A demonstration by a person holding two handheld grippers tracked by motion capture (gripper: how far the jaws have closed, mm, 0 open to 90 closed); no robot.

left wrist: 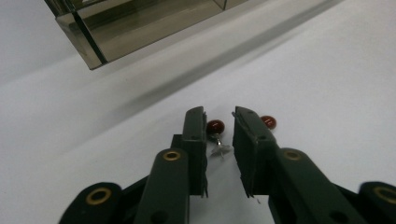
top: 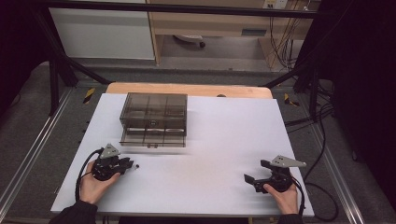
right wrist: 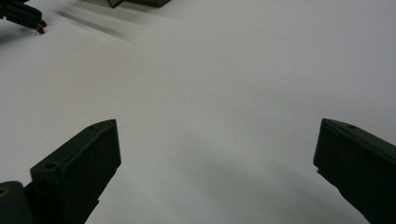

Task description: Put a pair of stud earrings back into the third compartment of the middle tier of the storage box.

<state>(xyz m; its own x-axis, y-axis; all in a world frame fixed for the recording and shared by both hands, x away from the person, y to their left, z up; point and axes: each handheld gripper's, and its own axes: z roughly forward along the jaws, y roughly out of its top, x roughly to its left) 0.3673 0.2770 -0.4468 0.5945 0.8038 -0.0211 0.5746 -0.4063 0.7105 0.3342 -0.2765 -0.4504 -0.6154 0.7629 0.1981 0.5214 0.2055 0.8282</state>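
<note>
Where left tongs [left wrist: 219,116] straddle a red earring [left wrist: 216,126], writing unreadable

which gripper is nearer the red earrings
Left. The left gripper has one red earring between its jaws and the other beside them; the right gripper sits far across the table.

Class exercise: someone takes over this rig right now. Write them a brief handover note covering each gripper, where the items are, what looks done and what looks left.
Left gripper: jaws narrowed around a red-bead earring, not yet clamped; a second red bead lies just beyond its right jaw.
Right gripper: open wide, holding nothing, over bare white table.
Smoky clear drawer box: far left of the table, bottom drawer pulled out.
Done: drawer open. Probably left: grip each earring and put it in the drawer, then close it.
</note>
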